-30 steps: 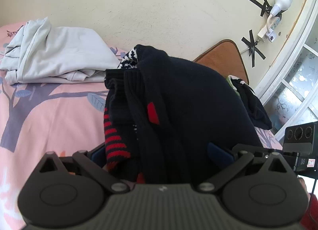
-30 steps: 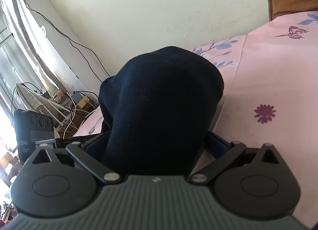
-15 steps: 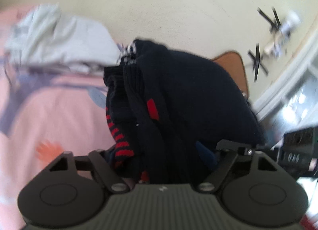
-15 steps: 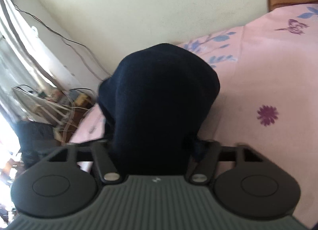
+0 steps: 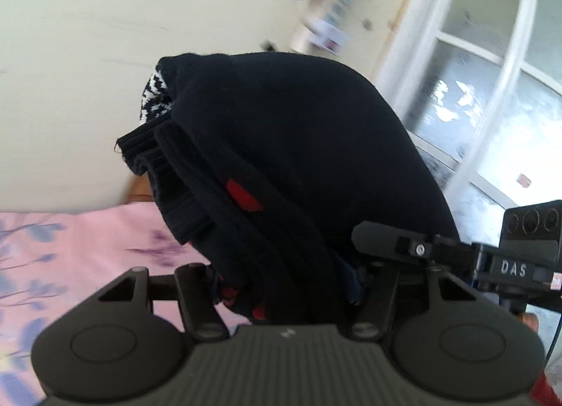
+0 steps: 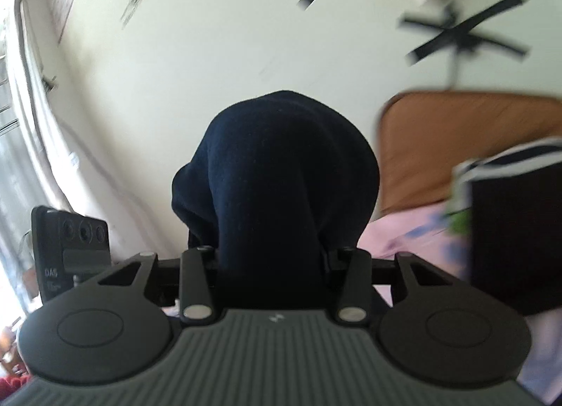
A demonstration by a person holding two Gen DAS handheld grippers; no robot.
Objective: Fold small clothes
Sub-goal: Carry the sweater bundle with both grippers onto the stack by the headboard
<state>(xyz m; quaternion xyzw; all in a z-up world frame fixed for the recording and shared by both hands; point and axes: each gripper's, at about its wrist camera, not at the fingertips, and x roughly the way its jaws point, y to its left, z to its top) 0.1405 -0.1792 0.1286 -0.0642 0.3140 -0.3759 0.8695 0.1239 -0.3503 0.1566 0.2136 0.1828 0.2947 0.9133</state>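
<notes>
— While both ends are clamped, where does the dark knitted garment (image 5: 298, 146) sit?
— Between the two hands, raised off the pink bed (image 5: 70, 248). The left gripper (image 5: 284, 276) and right gripper (image 6: 270, 258), jaws just narrowed, each pinch a bunched end.
— Its long axis?
— Hand to hand, I judge; neither is nearer.

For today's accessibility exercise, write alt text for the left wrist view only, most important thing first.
The left gripper has its jaws closed on a bunched navy knit garment with red and white patterning, held up in front of a cream wall. A pink floral bedsheet lies lower left, a white-framed window at right.
</notes>
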